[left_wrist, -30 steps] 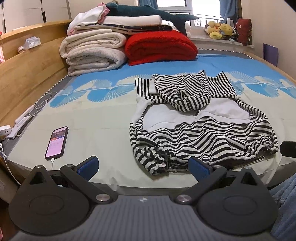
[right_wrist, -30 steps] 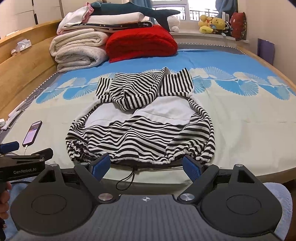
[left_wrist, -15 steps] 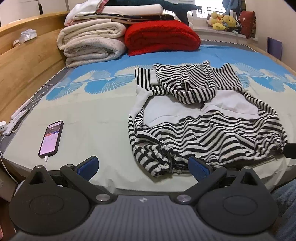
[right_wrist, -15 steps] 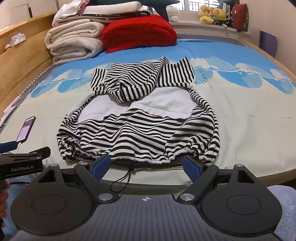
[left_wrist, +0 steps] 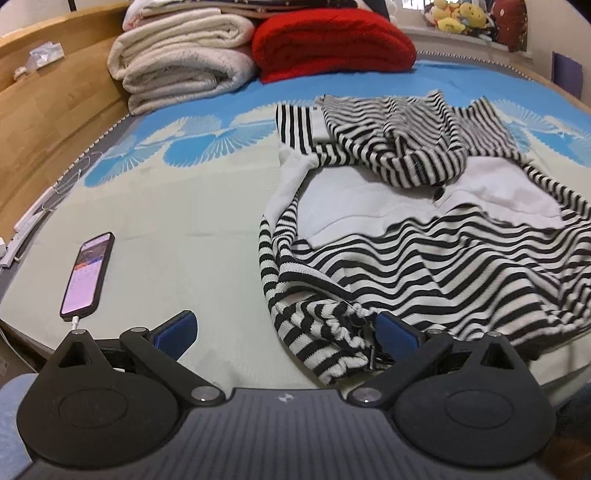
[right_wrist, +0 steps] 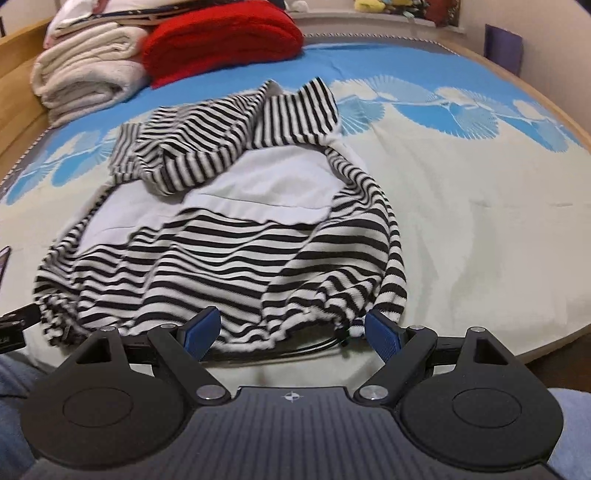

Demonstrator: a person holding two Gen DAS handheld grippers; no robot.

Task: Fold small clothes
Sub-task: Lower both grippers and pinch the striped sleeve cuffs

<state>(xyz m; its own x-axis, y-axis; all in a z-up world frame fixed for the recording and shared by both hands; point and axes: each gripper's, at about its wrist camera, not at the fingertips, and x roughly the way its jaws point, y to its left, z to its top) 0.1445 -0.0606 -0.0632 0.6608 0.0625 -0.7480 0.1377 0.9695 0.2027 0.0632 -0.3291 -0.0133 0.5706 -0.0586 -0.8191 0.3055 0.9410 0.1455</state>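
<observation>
Left wrist view: the left gripper (left_wrist: 286,330) sits low at the near edge of the bed (left_wrist: 177,221), jaws spread wide and holding nothing. Its right pad (left_wrist: 397,334) is just beside the bunched near-left corner of the striped top (left_wrist: 424,258); whether it touches the cloth cannot be told. Its left pad (left_wrist: 176,328) is over bare sheet. A phone (left_wrist: 88,271) lies screen up near the bed's near-left edge, well apart from the top, with a white cable plugged into its near end. At the far left corner of the bed stand folded cream blankets (left_wrist: 181,62), and a folded red blanket (left_wrist: 332,44) touches them on the right. Soft toys (left_wrist: 454,16) line the window sill beyond.

Right wrist view: the right gripper (right_wrist: 291,334) is at the same near edge, jaws likewise wide apart and empty, with the hem of the striped top (right_wrist: 229,251) between and just beyond the pads. The right pad (right_wrist: 382,334) is just beside the hem's near-right corner, where a drawstring knot hangs. The top lies flat near the middle of the bed (right_wrist: 480,192), hem toward the near edge, its white panel showing and the hood heaped on the far part. A tip of the left gripper (right_wrist: 16,319) shows at the left border, by the hem's left corner.
</observation>
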